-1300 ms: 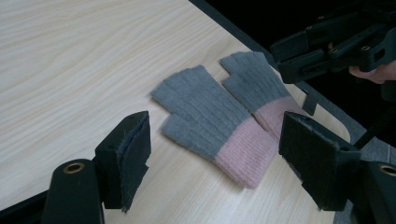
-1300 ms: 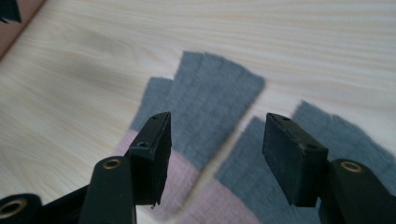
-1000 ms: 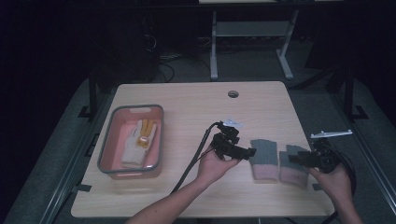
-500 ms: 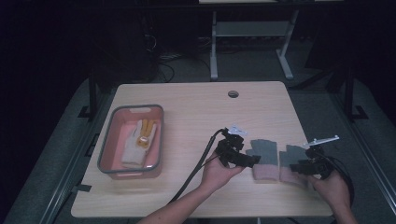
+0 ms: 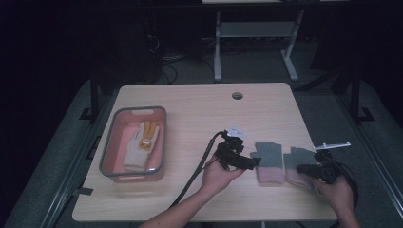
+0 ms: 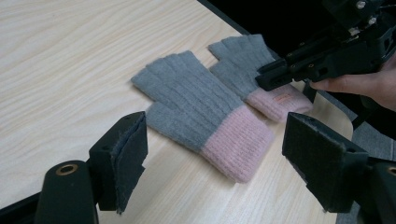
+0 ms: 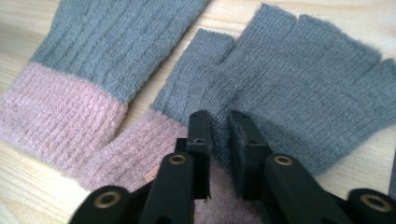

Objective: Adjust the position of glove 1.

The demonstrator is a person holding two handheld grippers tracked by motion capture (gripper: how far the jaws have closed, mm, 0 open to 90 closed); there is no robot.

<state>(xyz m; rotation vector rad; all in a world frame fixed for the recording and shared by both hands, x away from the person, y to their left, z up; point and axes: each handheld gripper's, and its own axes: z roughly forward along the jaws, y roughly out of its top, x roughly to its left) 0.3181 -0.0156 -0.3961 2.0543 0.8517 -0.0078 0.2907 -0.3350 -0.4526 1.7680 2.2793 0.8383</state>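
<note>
Two grey fingerless gloves with pink cuffs lie side by side near the table's front right. The left glove [image 5: 269,161] [image 6: 201,112] [image 7: 107,51] lies flat. My left gripper [image 5: 254,162] [image 6: 215,140] hovers open at its cuff edge, jaws wide, nothing between the pads. My right gripper [image 5: 302,167] [image 7: 219,126] [image 6: 280,70] has just been closing and pinches a fold of the right glove [image 5: 295,159] [image 7: 299,79] [image 6: 247,56] near its cuff.
A pink bin with a grey rim [image 5: 107,152] stands at the table's left and holds a white and yellow glove [image 5: 140,142]. A cable hole [image 5: 237,96] sits near the far edge. The table's right edge is close beside my right hand.
My right gripper has sunk onto the right glove and its jaws have closed on the fabric. The left gripper has stayed beside the left glove, still open.
</note>
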